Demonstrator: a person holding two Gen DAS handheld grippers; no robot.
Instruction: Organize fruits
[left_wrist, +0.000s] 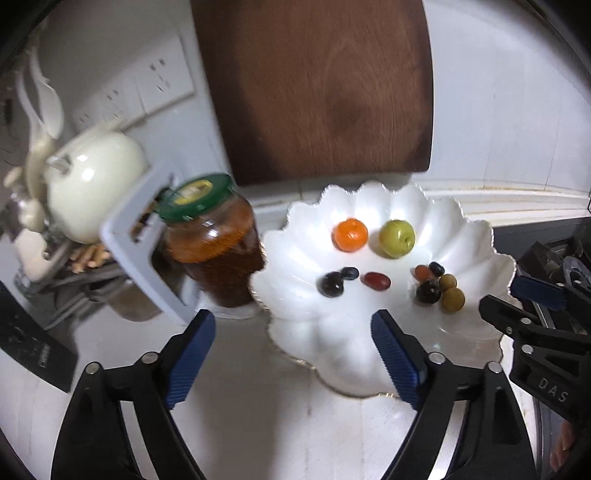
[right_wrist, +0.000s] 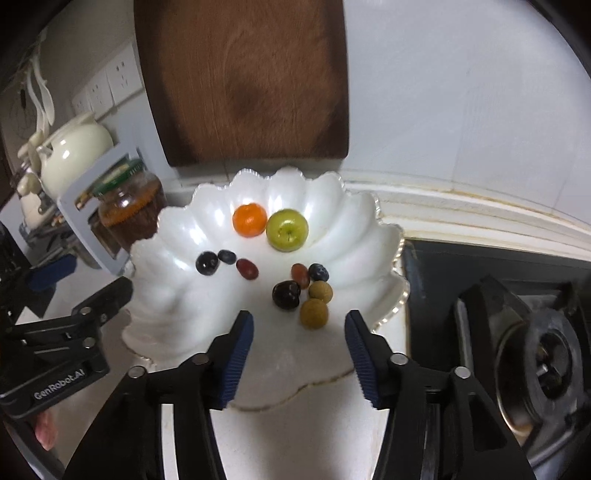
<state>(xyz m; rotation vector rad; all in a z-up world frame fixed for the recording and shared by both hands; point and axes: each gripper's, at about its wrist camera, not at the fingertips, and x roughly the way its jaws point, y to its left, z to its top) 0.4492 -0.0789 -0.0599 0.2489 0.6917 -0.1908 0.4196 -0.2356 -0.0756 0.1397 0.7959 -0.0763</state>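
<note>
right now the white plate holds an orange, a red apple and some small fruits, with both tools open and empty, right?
Not quite: the apple is green, not red, as the right wrist view shows. The rest stands: the white plate holds an orange, the apple and small fruits, and the left tool and right tool are both open and empty.

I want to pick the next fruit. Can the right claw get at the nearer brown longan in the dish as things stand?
Probably yes. The right claw is open and empty, the brown longan lies just ahead of it in the white scalloped dish, and nothing stands between.
</note>
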